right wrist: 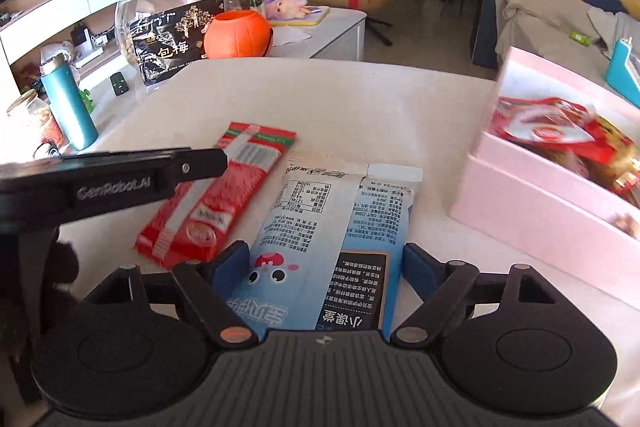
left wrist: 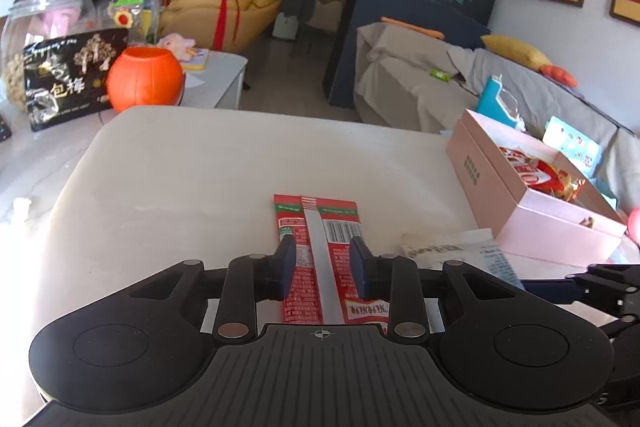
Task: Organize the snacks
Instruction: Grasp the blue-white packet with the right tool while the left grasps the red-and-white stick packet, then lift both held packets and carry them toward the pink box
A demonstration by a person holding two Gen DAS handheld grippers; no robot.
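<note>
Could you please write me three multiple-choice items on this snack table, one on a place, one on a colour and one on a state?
1. Where is the pink box relative to the blue packet in the right wrist view?
A. left
B. right
C. under it

2. What colour is the packet between the left gripper's fingers?
A. red
B. black
C. yellow

3. What state is the right gripper in?
A. shut on nothing
B. open around the blue packet
C. inside the box

Answers: 1 B, the box sits at the right edge. 2 A, its wrapper is red. 3 B, the fingers stand apart on either side of it.
</note>
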